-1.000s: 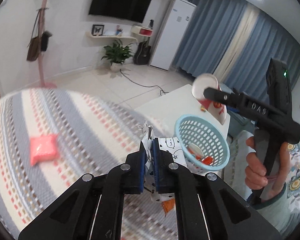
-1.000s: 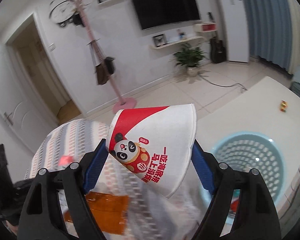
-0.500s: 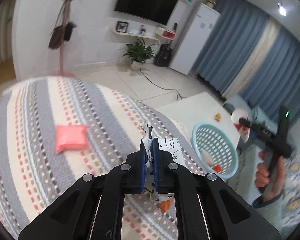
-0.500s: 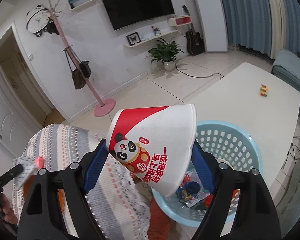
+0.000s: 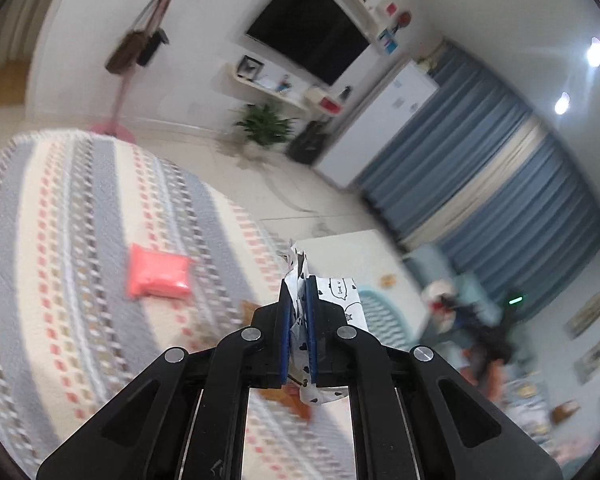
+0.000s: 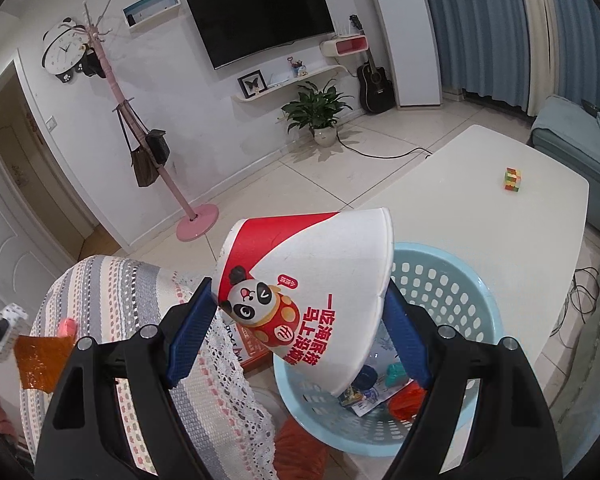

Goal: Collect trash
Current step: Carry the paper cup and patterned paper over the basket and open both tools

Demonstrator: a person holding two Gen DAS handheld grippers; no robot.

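Two tools, each gripping one piece of trash.
Your right tool (image 6: 300, 312) clamps one paper cup (image 6: 316, 288) above one basket (image 6: 472, 280); your left tool (image 5: 299, 312) pinches one wrapper (image 5: 300, 320).

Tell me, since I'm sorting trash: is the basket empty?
No. The blue basket already holds wrappers and other scraps at its bottom.
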